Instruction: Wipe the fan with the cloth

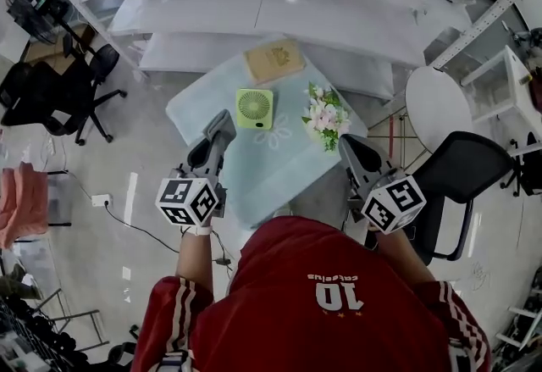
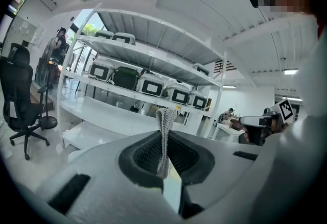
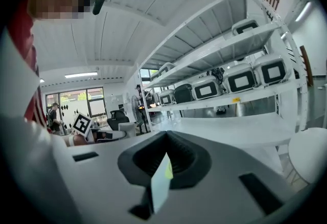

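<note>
Both grippers are up in front of the person, on the near side of the surface (image 1: pixel 254 180) with its pale blue cover. The left gripper (image 1: pixel 224 119) hangs over the near-left corner of the surface. In its own view the jaws are clenched on a strip of grey knitted cloth (image 2: pixel 164 133) that stands up between them, leaving only a thin sliver of the cover showing below. The right gripper (image 1: pixel 348 144) hovers at the near-right edge with its jaws pressed nearly together and nothing held. A narrow slit between them gives a glimpse of pale blue and a touch of yellow-green. The small green fan (image 1: pixel 254 108) lies in the middle of the surface, beyond both grippers and touched by neither. A bunch of pink and white flowers (image 1: pixel 326 118) sits just to its right, and a tan book (image 1: pixel 273 61) lies at the far corner. Beyond the surface run long white shelves (image 1: pixel 279 14).
</note>
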Action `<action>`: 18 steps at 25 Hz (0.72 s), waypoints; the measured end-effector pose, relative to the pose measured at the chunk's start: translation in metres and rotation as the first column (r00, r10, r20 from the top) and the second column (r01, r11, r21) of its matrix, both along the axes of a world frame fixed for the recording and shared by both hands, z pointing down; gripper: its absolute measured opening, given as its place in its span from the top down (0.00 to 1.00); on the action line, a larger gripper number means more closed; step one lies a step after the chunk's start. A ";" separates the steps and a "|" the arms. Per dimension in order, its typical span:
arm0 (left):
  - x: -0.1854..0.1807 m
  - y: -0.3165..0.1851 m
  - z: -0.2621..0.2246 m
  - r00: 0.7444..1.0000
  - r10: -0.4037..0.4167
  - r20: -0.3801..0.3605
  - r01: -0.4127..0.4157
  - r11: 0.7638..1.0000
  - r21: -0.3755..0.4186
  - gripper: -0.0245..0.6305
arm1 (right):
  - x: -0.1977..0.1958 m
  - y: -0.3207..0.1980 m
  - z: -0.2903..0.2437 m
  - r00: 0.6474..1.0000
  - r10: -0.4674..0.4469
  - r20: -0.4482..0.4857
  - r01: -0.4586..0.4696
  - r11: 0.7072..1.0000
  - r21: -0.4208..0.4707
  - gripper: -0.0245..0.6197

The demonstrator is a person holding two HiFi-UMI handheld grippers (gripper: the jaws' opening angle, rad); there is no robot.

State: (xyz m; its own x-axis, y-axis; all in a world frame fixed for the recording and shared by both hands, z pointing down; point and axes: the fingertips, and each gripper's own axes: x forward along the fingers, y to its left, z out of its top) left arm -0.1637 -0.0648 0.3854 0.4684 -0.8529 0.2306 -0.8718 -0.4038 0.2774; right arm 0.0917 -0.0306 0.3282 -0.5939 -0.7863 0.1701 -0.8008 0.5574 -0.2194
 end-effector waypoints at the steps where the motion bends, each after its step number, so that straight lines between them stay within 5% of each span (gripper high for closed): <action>1: -0.002 -0.005 0.003 1.000 0.001 0.001 -0.001 1.000 -0.001 0.93 | -0.004 -0.005 0.003 1.000 -0.002 -0.011 0.002 1.000 0.002 0.95; 18: -0.006 -0.045 0.044 1.000 -0.021 0.019 0.021 1.000 -0.023 0.93 | -0.029 -0.060 0.075 0.994 -0.068 -0.084 0.058 0.992 -0.113 0.95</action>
State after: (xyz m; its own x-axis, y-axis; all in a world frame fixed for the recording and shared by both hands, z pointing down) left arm -0.1695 -0.1096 0.4294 0.4460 -0.8569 0.2585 -0.8850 -0.3791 0.2702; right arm 0.0632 -0.0907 0.4034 -0.6209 -0.7213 0.3068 -0.7834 0.5839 -0.2128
